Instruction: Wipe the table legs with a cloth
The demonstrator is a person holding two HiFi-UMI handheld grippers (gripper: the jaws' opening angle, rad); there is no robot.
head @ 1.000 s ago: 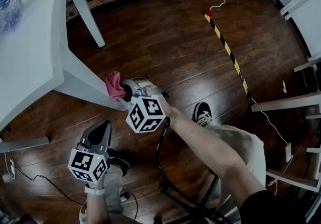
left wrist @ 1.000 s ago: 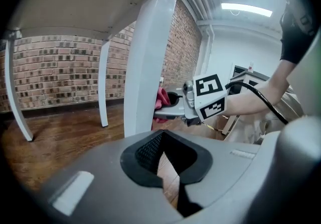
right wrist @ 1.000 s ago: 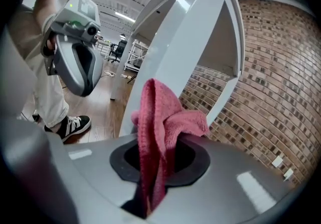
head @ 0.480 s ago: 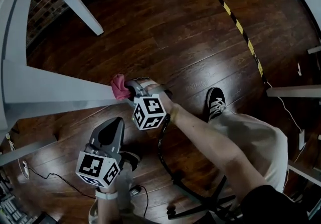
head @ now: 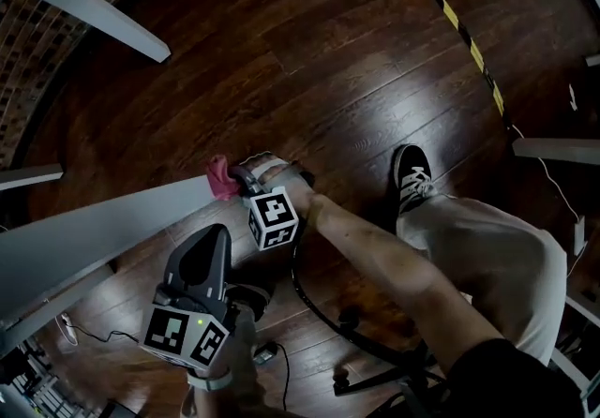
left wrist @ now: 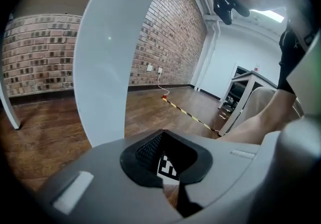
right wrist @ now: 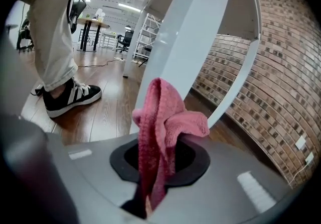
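Low on the white desk leg (head: 103, 229), right tongs (head: 236, 178) clamped a pink cloth (head: 221, 179) against it; left tongs (head: 214, 240) hung nearby, closed and empty.

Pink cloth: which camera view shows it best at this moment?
The right gripper view: the pink cloth fills the centre, pinched in the right gripper before the white table leg. The head view shows only a small pink patch against that leg. The left gripper view misses it.

Probably an open office: brick wall (right wrist: 273, 67), distant desk (right wrist: 93, 21), chair (right wrist: 125, 38).
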